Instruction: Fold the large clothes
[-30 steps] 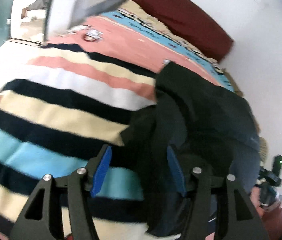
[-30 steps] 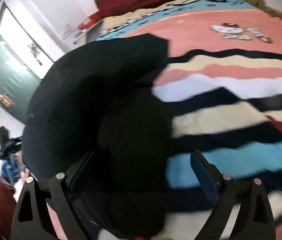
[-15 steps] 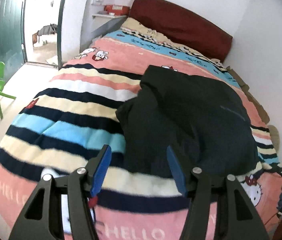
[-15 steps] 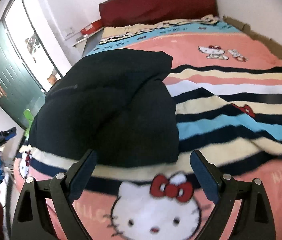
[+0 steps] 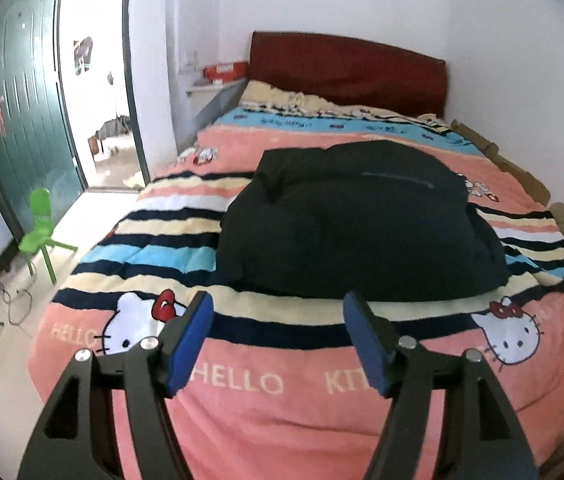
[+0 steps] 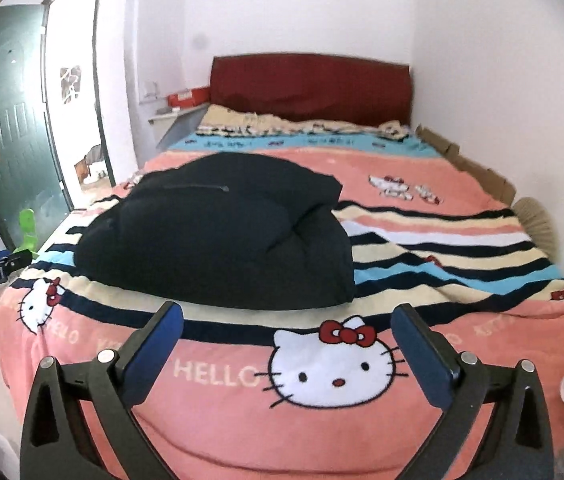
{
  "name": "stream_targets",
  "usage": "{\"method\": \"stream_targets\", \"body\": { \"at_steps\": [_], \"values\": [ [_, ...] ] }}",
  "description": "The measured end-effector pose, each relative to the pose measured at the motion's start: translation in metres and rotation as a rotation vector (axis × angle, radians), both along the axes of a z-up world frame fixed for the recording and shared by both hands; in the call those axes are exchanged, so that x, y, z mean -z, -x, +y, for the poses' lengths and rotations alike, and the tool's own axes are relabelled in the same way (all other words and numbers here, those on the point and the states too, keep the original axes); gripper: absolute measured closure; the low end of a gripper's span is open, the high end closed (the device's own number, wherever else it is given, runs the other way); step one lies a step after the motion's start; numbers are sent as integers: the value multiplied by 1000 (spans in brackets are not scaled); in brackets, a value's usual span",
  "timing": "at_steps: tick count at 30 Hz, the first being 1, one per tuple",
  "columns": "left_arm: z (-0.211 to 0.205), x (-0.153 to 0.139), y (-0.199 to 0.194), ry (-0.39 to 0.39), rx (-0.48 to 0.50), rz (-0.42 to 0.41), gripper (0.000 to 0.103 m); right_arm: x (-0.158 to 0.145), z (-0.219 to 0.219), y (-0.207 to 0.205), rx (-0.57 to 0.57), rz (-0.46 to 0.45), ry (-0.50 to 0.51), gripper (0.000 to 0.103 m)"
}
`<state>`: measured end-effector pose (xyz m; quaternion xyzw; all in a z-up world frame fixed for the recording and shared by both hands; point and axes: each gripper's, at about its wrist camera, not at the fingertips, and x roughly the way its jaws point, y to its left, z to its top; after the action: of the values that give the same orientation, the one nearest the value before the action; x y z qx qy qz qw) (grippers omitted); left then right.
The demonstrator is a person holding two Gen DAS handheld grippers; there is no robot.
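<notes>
Left wrist view, jacket: the black padded jacket (image 5: 358, 224) lies bundled mid-bed on the striped blanket (image 5: 154, 256), well apart from my fingers.
Left hand-held gripper (image 5: 278, 344): jaws opening, nothing between them.
Handling: I judge it soft, puffy and light; its smooth shell may slip, so I'd pinch a hem or seam, not the bulge.
Right wrist view, jacket: the same jacket (image 6: 218, 236) sits left of centre, its near edge resting on the cream stripe.
Right hand-held gripper (image 6: 288, 344): released, jaws opening wide, empty.
Room: bare blanket to the right gives space to spread it; the wall (image 6: 522, 128) bounds that side, and the bed's foot edge is near me.
</notes>
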<state>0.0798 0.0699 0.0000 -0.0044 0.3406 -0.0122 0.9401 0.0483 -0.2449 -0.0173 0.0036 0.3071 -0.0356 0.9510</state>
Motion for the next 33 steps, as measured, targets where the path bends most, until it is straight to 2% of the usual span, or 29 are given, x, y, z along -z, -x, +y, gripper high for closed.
{"method": "stream_targets", "body": {
  "at_steps": [8,15,19,33],
  "values": [
    [-30,-20,46,-33,17,-92,37,-11,13,44,-7,-64,7,1],
    [-43,-27,71,-59,30,-146,37,-16,18,60,-6,-100,12,1],
    [-44,-28,76,-84,18,-154,37,-18,21,63,-9,-107,17,1],
    [-37,-18,76,-54,25,-126,37,-12,33,57,-36,-85,20,1]
  ]
}}
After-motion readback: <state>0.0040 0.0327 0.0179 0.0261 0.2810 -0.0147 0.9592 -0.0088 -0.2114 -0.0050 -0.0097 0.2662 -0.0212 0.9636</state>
